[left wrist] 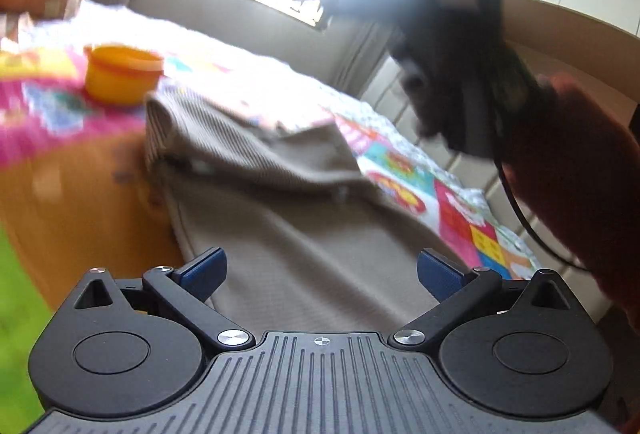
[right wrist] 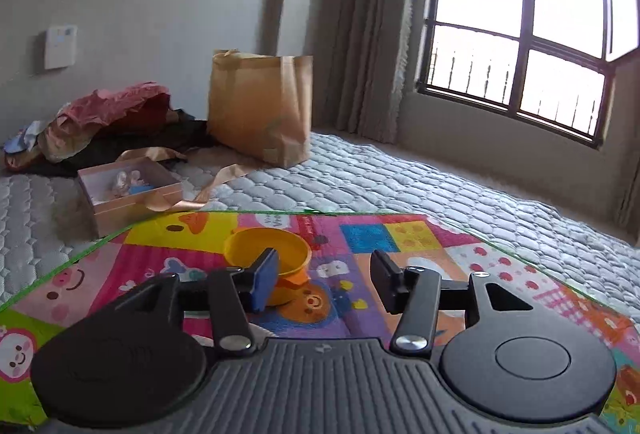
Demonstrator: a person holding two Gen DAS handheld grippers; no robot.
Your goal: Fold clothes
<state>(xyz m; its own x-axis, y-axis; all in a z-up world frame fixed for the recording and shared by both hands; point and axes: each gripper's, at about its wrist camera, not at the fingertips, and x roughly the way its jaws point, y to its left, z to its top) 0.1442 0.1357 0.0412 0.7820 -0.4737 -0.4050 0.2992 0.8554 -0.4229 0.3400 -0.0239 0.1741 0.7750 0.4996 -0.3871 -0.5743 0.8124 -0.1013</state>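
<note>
- Between your left gripper's (left wrist: 322, 270) blue pads, which stand wide apart and hold nothing, lies the beige garment (left wrist: 288, 218); it spreads away from you over the patterned play mat (left wrist: 460, 202).
- Just past that flat stretch, the cloth bunches into a ribbed, turned-over part. The view is blurred, so whether that is a made fold or a loose heap, you cannot safely say.
- Judge from that: if you mean to fold on, grip a clean single edge, not the bunch, and carry it low and level so the cloth lands flat.
- Your right gripper (right wrist: 324, 284) hangs above the mat with its fingers parted and empty, facing the yellow bowl (right wrist: 276, 254); from the left view it rides high over the garment.
- Keep the cloth clear of that bowl, which sits just beside the garment's far corner.
- Well beyond, by the wall, a heap of other clothes (right wrist: 104, 122) sits near a brown bag (right wrist: 260, 106).
</note>
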